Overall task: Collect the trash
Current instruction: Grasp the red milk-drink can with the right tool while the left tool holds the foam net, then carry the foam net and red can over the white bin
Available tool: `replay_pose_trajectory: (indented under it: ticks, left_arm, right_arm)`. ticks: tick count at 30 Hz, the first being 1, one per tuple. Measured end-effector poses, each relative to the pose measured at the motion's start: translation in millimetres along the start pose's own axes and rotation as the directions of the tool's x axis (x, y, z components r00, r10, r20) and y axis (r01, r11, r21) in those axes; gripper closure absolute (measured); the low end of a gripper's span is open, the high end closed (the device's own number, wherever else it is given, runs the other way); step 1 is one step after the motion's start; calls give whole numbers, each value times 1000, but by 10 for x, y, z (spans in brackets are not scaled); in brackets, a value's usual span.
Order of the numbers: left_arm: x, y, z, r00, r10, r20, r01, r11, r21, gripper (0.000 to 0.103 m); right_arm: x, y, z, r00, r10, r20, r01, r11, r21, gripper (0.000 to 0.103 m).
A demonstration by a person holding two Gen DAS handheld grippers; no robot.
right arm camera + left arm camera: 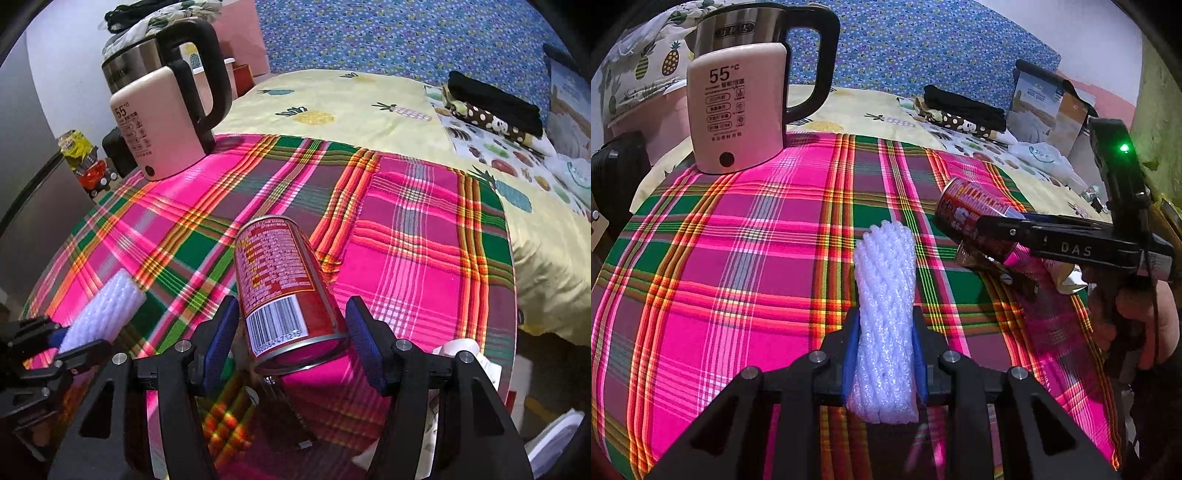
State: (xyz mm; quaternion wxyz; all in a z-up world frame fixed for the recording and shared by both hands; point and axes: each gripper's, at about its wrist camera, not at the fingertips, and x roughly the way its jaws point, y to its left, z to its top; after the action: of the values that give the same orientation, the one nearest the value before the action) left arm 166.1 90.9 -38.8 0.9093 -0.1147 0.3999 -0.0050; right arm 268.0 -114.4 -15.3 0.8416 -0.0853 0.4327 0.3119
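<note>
Two pieces of trash are being held at once. The left gripper point(884, 354) is squeezing a white foam net point(886, 314) — its blue pads are pressing in on both sides, nearly closed, and most of the net is sticking out past the fingertips. The right gripper point(291, 343) is holding a red can point(284, 291), opened wide to fit it. The can is sitting tilted between the pads, its far end poking out past the fingers.

I think both are now being carried to a bin, which is not showing in either view. To do this well, keep both squeezes steady — the tilted can looks like it could slip.

Beyond the fingers, a kettle point(738, 107) is standing on the plaid cloth point(738, 258), off to the left and well clear. The two grippers are close together, so they could bump.
</note>
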Motion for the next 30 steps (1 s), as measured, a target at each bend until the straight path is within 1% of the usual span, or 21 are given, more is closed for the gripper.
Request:
replay_pose_trajectory:
  ticks: [3,9,15,22,30]
  left_arm:
    - [-23,5,-4,1000,1,5,-1,1000,-2,76]
    - [-75,9,-29,1000,8,7,-8,1000,-3,76]
    - [-201,-22,-51,1000,12,23,-12,1000,2,76]
    - [-342,-102,-112,999,6,35,-6,1000,13,76]
    - [-497,-219,-191,999,-12,45,11,1000,25,76]
  right_arm:
    - [-58,65,-22,1000,-15,15,16,1000,-4,45]
    - [-110,121,-64,1000,-8,20,8,1000,0,47]
    - [-325,168,-128,998,12,67,-14,1000,25,48]
    - [-553,305,-387,997,6,77,-8,1000,22,49]
    - [-891,363,-566,990,-9,139,1,998,56,49]
